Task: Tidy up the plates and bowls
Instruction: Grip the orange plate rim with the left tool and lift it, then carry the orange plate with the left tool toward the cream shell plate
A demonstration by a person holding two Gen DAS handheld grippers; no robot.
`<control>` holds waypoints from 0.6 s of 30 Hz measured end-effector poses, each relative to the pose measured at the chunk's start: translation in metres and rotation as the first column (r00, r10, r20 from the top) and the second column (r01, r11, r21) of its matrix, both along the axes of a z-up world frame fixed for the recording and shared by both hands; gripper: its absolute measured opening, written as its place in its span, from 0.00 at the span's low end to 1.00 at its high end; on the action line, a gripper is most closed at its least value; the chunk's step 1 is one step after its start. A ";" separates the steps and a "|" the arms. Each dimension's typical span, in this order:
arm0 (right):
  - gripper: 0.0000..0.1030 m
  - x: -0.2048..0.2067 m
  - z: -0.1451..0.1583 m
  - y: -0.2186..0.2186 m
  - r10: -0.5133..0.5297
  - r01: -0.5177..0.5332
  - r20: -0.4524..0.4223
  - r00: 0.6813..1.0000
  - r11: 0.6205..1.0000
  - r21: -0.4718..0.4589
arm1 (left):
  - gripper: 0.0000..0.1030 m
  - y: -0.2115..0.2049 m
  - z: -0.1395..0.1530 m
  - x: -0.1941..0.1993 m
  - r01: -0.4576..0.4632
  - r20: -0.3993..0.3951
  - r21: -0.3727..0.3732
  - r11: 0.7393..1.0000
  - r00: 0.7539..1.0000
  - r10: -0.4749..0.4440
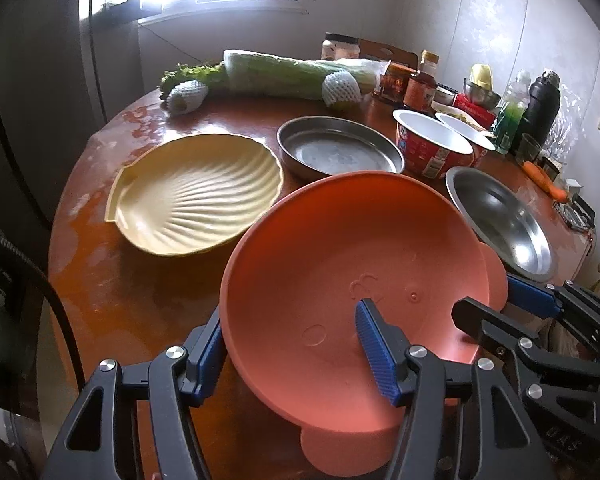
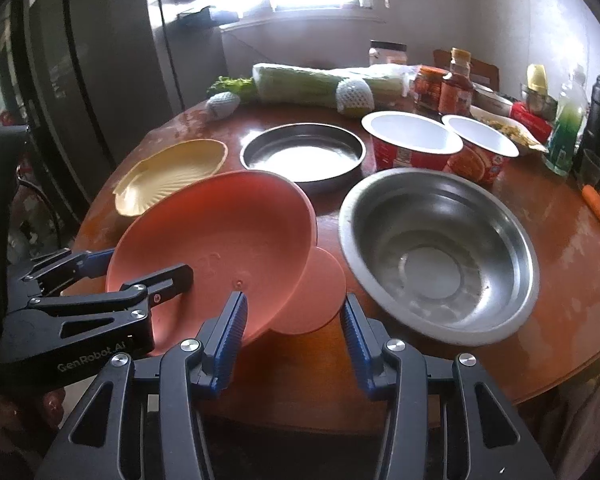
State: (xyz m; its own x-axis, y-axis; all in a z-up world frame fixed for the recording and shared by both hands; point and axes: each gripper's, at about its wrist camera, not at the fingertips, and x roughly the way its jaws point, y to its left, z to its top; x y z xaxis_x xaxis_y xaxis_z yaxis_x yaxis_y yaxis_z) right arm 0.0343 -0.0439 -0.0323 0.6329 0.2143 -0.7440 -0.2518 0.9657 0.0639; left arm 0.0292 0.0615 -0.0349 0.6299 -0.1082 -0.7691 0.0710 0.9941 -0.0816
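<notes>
Pink bowl (image 1: 340, 264) tilted near the bench (image 1: 140, 280) front edge, between the shell plate (image 1: 198, 192) and the steel bowl (image 2: 440, 256). Left hand-held gripper (image 1: 296, 358) straddles its near rim — pad contact seemingly there, hard to confirm. Right hand-held gripper (image 2: 294, 338) straddles the ear-shaped handle, pads apart — not gripping.

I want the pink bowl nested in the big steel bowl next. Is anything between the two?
Nothing visible. The pink bowl, tilted, sits right beside the steel bowl, whose inside looks empty.
</notes>
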 end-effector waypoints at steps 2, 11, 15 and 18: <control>0.48 -0.001 0.003 0.003 0.007 -0.007 0.006 1.000 1.000 0.007 | 0.60 0.003 0.004 -0.003 -0.006 0.011 -0.001 1.000 1.000 0.006; 0.48 0.002 0.016 0.012 0.030 -0.031 0.033 0.999 0.999 0.017 | 0.60 0.015 0.019 -0.002 -0.034 0.048 -0.008 0.999 0.998 0.034; 0.48 0.011 0.021 0.018 0.042 -0.043 0.043 0.998 0.999 0.021 | 0.60 0.022 0.024 0.004 -0.052 0.059 -0.012 0.999 0.997 0.052; 0.48 0.019 0.026 0.024 0.054 -0.055 0.055 0.997 0.998 0.024 | 0.60 0.028 0.028 0.009 -0.069 0.070 -0.006 0.998 0.995 0.069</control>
